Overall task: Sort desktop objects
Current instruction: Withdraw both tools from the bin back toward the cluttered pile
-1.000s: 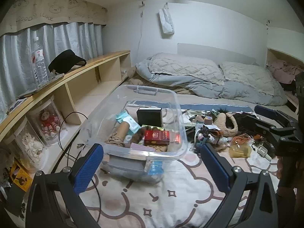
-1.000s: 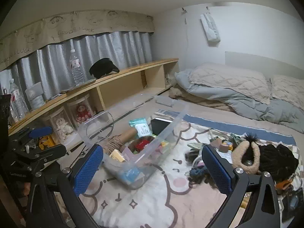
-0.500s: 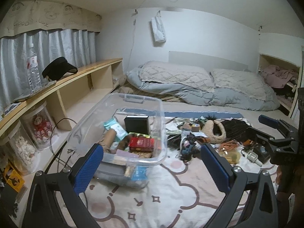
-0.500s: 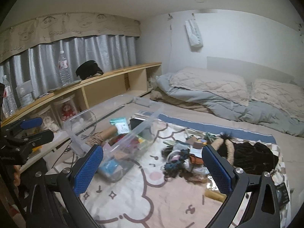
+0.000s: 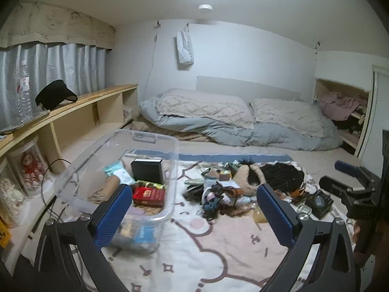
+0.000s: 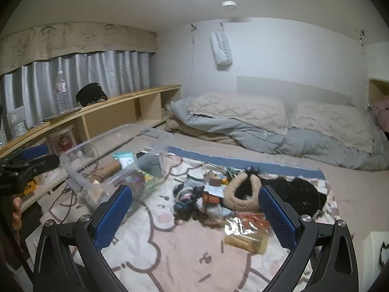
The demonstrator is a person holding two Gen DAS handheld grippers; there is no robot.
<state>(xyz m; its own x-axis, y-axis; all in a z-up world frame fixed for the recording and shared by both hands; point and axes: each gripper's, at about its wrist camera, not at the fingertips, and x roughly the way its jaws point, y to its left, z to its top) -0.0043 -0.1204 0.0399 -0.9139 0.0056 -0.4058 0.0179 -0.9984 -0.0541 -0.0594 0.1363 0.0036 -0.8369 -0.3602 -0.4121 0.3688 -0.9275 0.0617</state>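
Observation:
A clear plastic bin (image 5: 145, 137) stands on the patterned blanket (image 5: 206, 248) at the left. It holds a black box (image 5: 147, 174), a red box (image 5: 149, 196), a cardboard tube and a teal packet. Right of it lies a heap of small items (image 5: 216, 194) with a furry beige piece (image 5: 250, 177) and a black fuzzy one (image 5: 282, 175). My left gripper (image 5: 194, 215) hovers open in front of the bin and heap, holding nothing. My right gripper (image 6: 195, 214) is open and empty too, above the heap (image 6: 201, 194), with a yellowish clear packet (image 6: 245, 234) near its right finger. The bin (image 6: 97, 141) lies to its left.
A wooden shelf (image 5: 97, 97) along the left wall carries a water bottle (image 5: 24, 92) and a black visor (image 5: 54, 95); doll jars (image 5: 29, 165) and a black cable (image 5: 48, 170) sit below. Folded bedding (image 5: 218, 121) fills the back. A cubby with clothes (image 5: 340, 104) is at the right.
Both grippers have drawn back and up, so the bin and the heap look smaller and farther. Both have stayed open and empty. Nothing on the blanket has moved.

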